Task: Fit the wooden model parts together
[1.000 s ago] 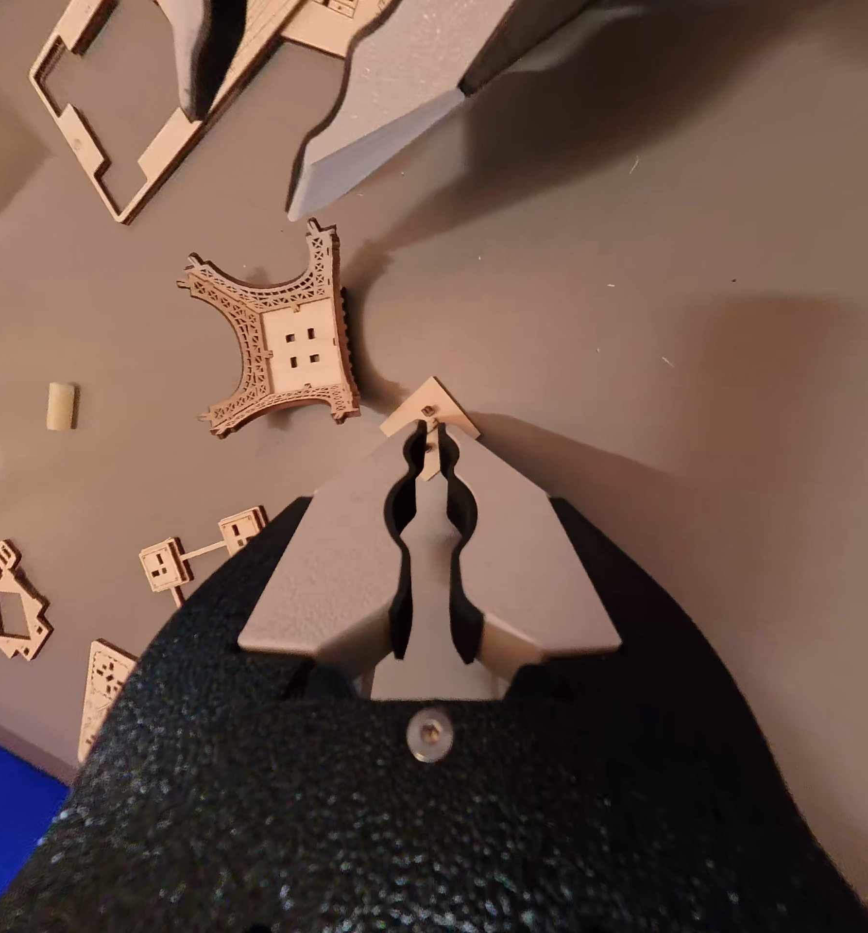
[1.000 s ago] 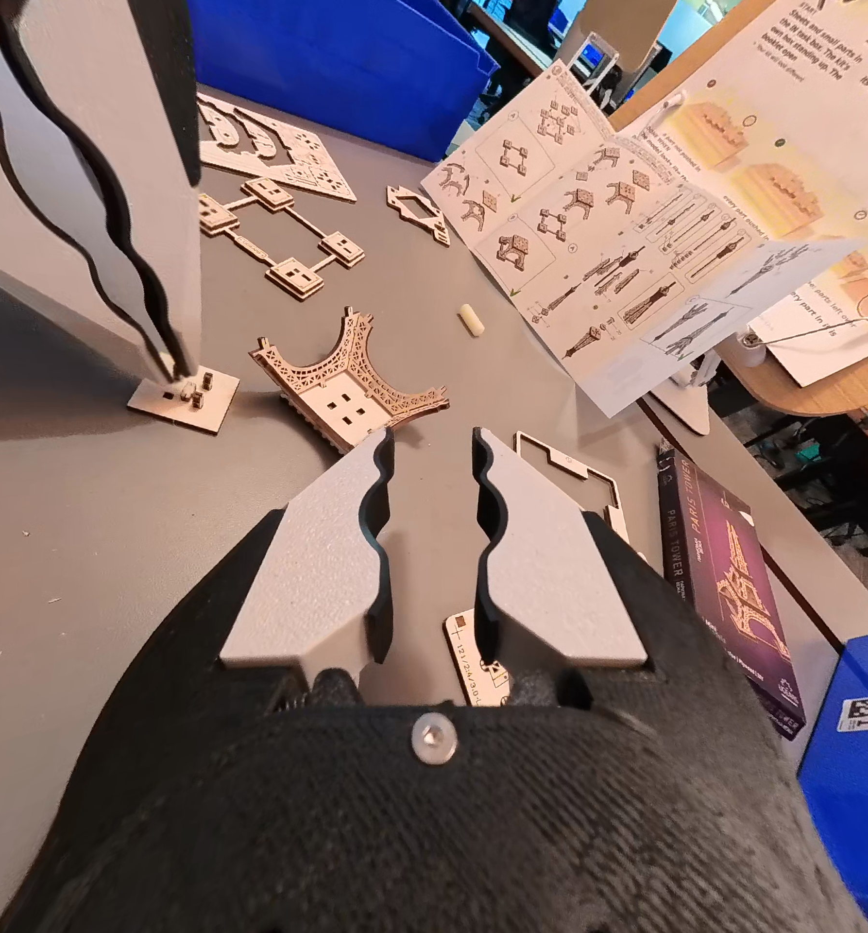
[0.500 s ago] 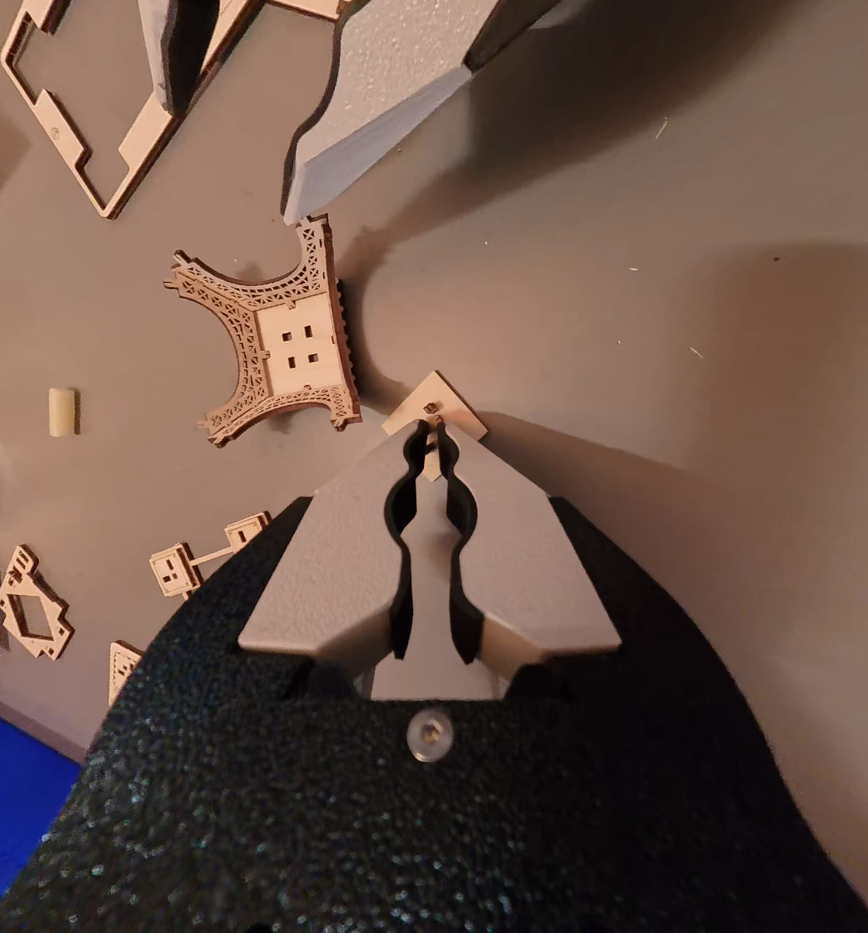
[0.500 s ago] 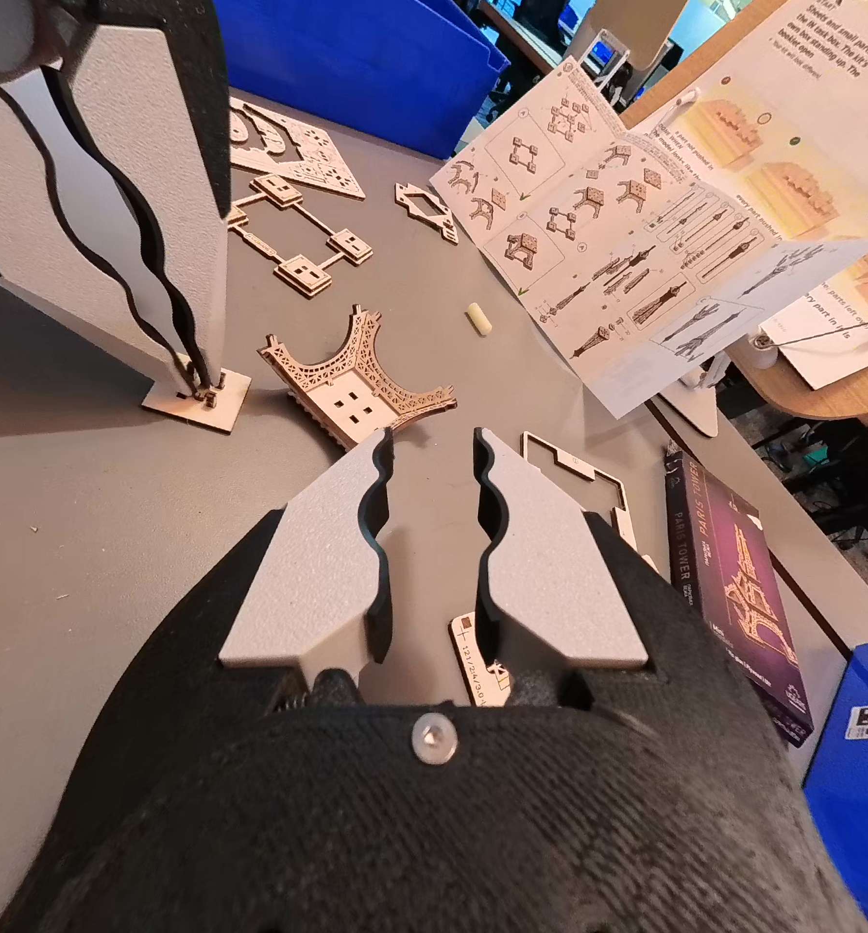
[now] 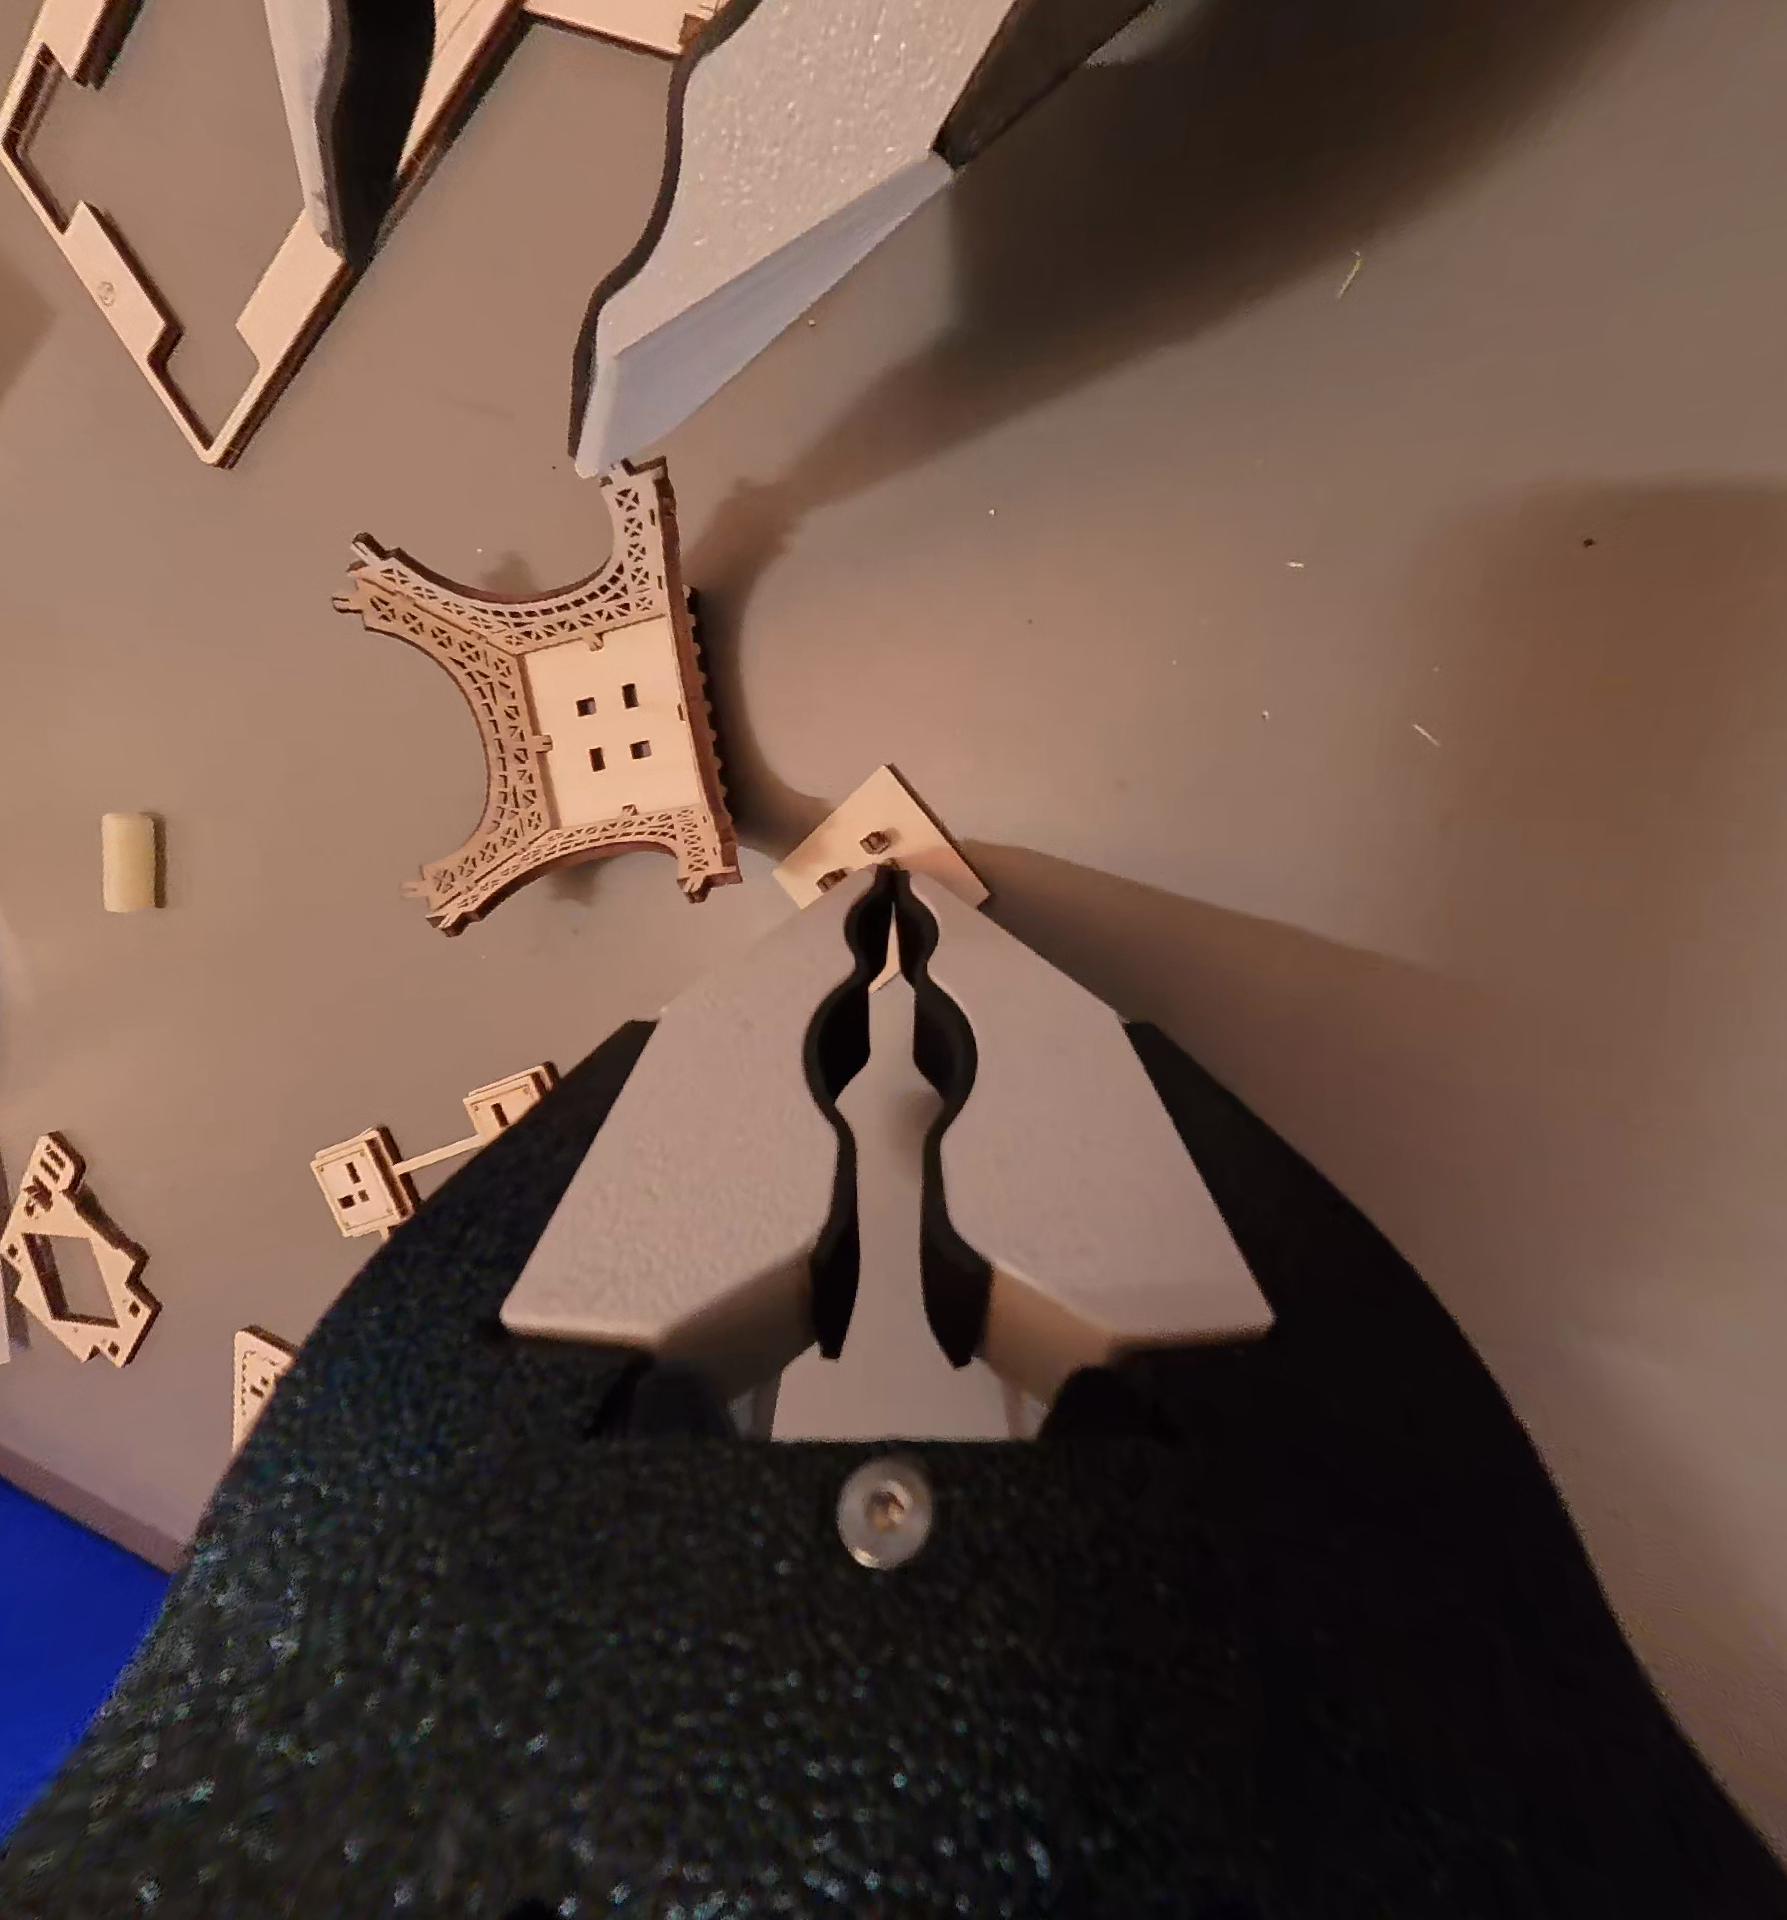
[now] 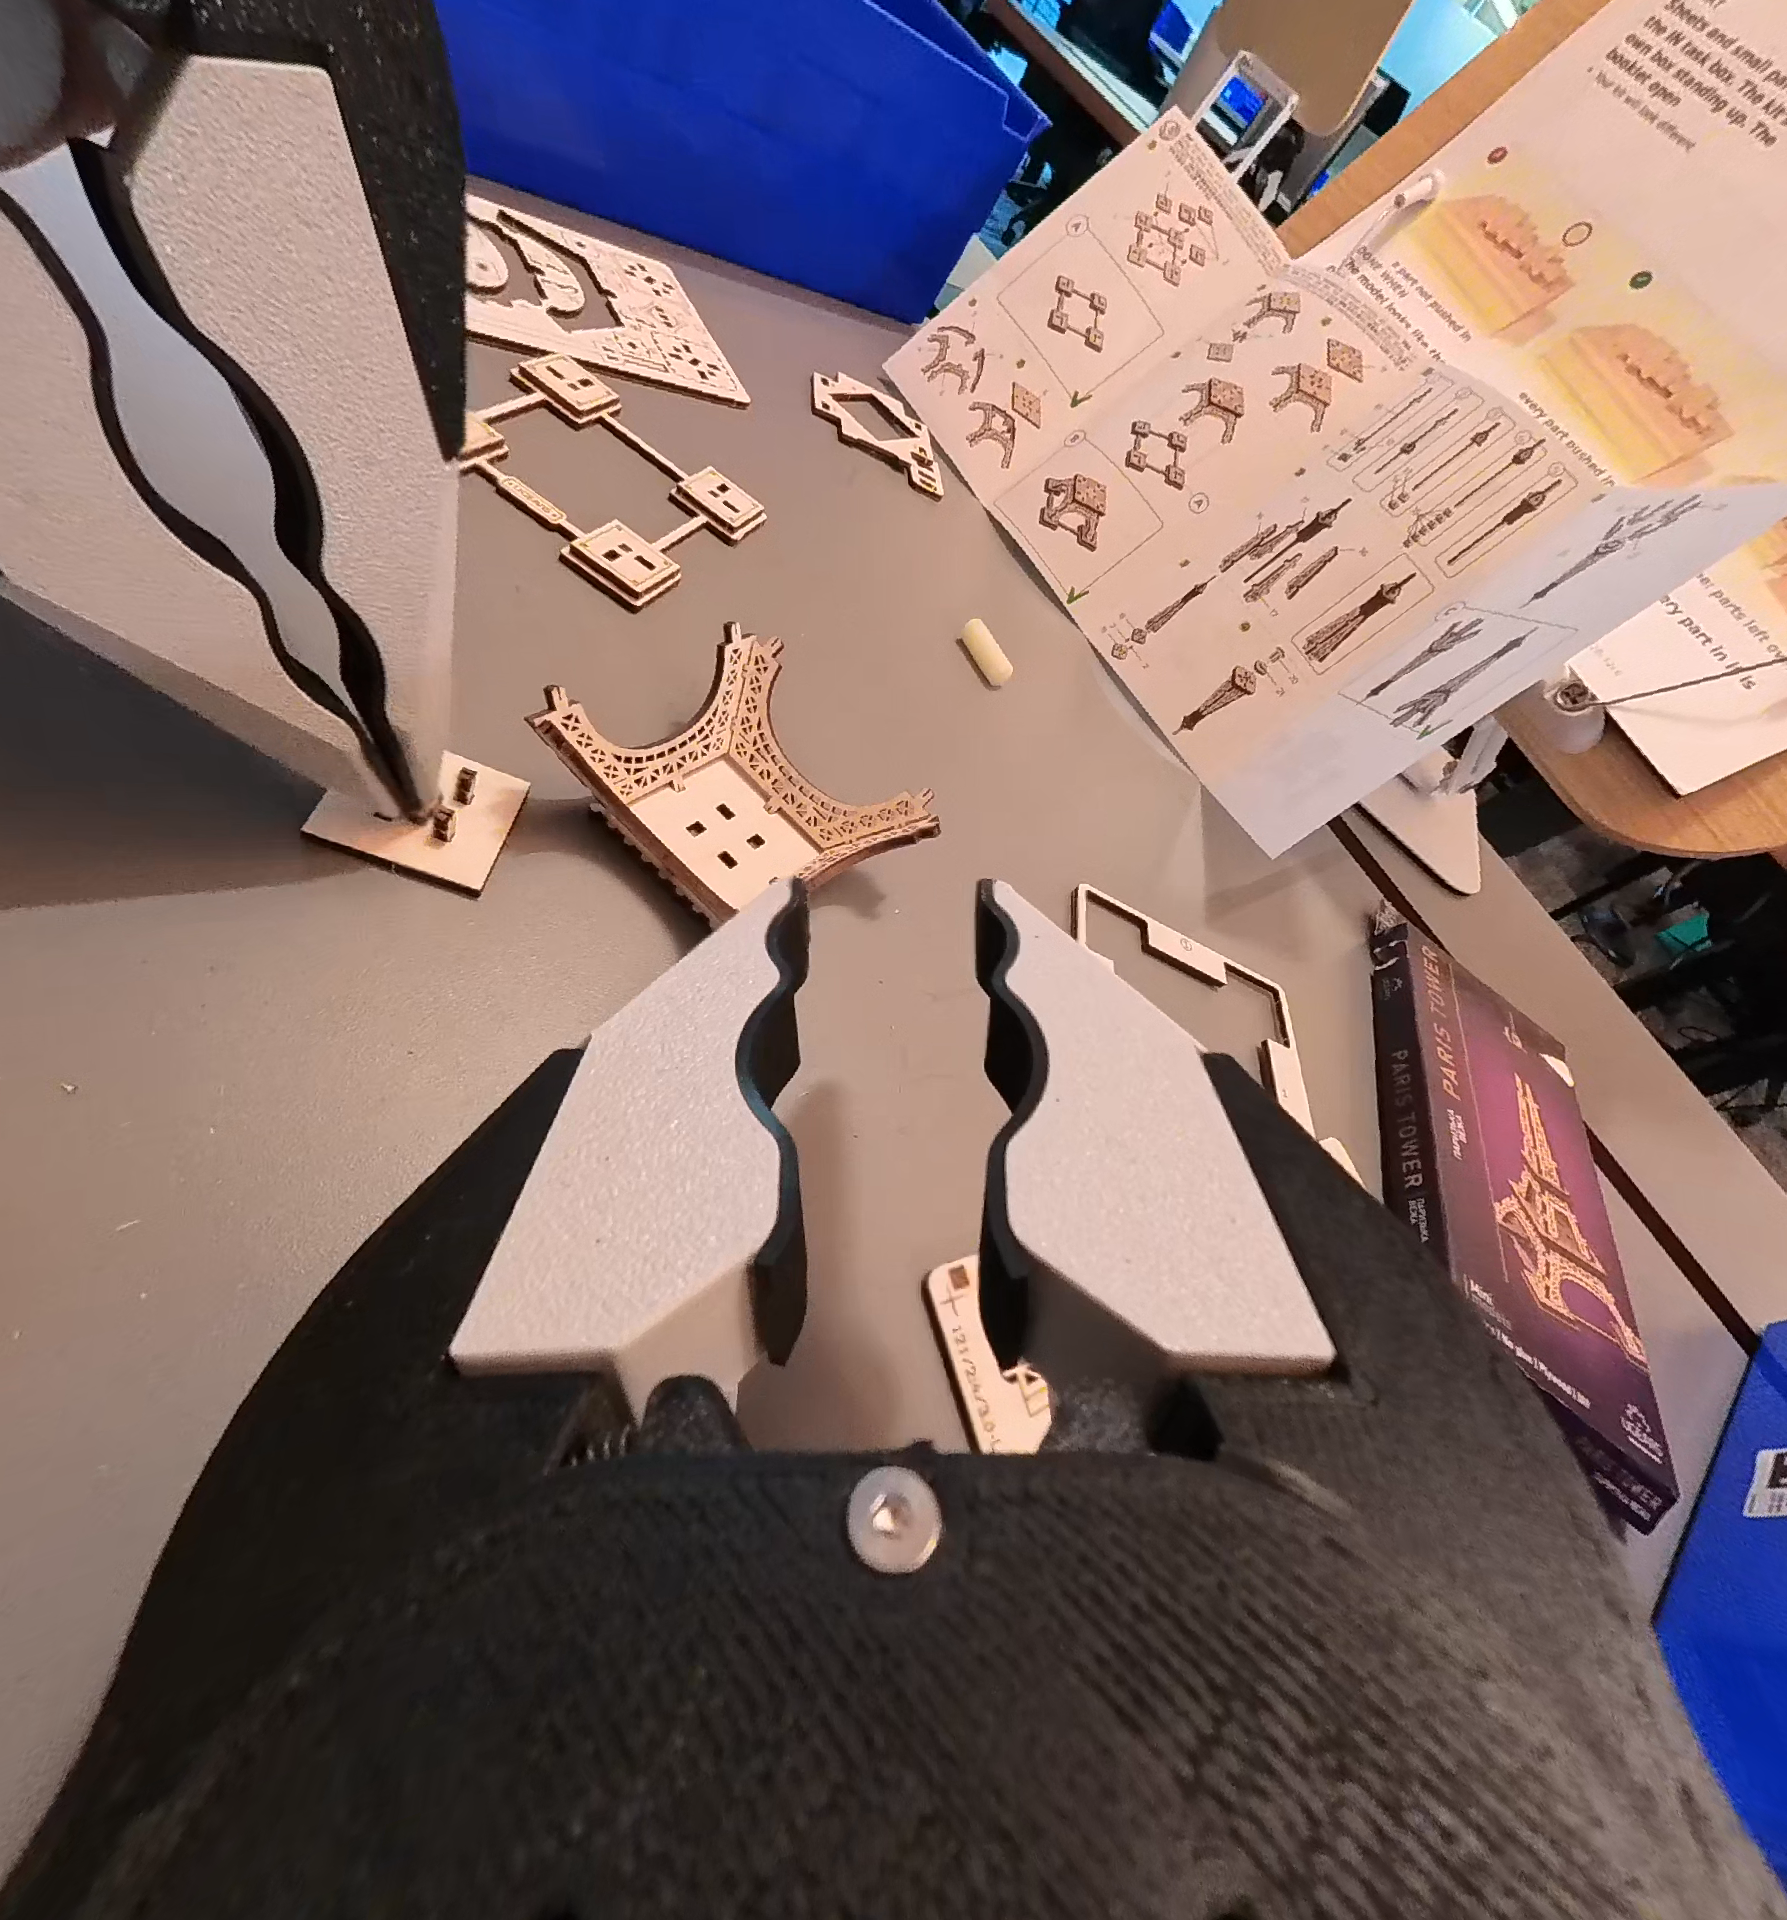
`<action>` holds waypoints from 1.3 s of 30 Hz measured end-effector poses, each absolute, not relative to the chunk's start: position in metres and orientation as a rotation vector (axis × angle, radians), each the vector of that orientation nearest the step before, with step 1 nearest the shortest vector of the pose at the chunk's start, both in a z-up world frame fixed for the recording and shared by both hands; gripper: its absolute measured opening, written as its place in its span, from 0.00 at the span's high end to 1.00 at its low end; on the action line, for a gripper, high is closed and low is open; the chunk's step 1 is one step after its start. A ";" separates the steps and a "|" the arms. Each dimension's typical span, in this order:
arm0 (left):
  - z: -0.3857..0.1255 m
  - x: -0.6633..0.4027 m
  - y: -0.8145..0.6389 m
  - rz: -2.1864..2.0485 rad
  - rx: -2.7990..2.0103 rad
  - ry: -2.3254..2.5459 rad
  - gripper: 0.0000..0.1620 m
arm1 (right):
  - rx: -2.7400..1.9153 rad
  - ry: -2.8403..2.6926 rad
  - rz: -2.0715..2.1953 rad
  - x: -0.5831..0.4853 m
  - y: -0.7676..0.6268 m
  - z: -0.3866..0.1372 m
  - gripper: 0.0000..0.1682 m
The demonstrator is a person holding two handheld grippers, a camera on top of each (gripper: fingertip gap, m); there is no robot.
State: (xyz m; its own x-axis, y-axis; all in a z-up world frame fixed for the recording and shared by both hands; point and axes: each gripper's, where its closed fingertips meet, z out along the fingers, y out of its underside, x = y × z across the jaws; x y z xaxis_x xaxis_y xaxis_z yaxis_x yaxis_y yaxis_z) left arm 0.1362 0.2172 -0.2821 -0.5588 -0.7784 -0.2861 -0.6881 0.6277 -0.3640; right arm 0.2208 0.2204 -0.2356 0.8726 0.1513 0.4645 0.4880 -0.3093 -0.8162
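My left gripper (image 5: 889,881) is shut, tips down on a small square wooden plate (image 5: 920,831) that lies flat on the grey table; they appear to pinch one of its upright pegs. It also shows in the right wrist view (image 6: 406,805), on the plate (image 6: 473,862). A wooden tower base with arched legs and four square slots (image 5: 598,727) lies just left of the plate. My right gripper (image 6: 889,904) is open and empty, close in front of the tower base (image 6: 733,800). Its fingers (image 5: 764,208) hang over the base's leg.
An open wooden frame (image 6: 1180,966), a linked-squares part (image 6: 608,488), a diamond-shaped part (image 6: 878,431), a parts sheet (image 6: 608,312) and a small cream cylinder (image 6: 984,652) lie around. An instruction sheet (image 6: 1336,468) stands at the right, a dark box (image 6: 1512,1195) beside it, blue bins (image 6: 743,125) behind.
My right gripper, still open, has moved closer to the tower base. My left gripper stays shut on the small square plate.
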 end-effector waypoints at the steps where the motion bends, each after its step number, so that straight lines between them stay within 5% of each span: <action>1: -0.282 0.136 0.217 -0.294 -1.162 2.430 1.00 | -1.879 -0.474 -0.362 0.221 0.220 -0.236 0.82; 39: -0.277 0.136 0.215 -0.314 -1.213 2.376 0.97 | -1.885 -0.454 -0.368 0.226 0.219 -0.235 0.82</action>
State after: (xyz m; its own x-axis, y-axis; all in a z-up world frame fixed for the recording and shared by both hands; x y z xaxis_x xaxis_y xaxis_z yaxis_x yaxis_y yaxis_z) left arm 0.1361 0.2147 -0.2771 -0.5111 -0.8095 -0.2889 -0.7068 0.5871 -0.3947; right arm 0.2262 0.2190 -0.2349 0.8781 0.1342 0.4593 0.4772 -0.3179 -0.8193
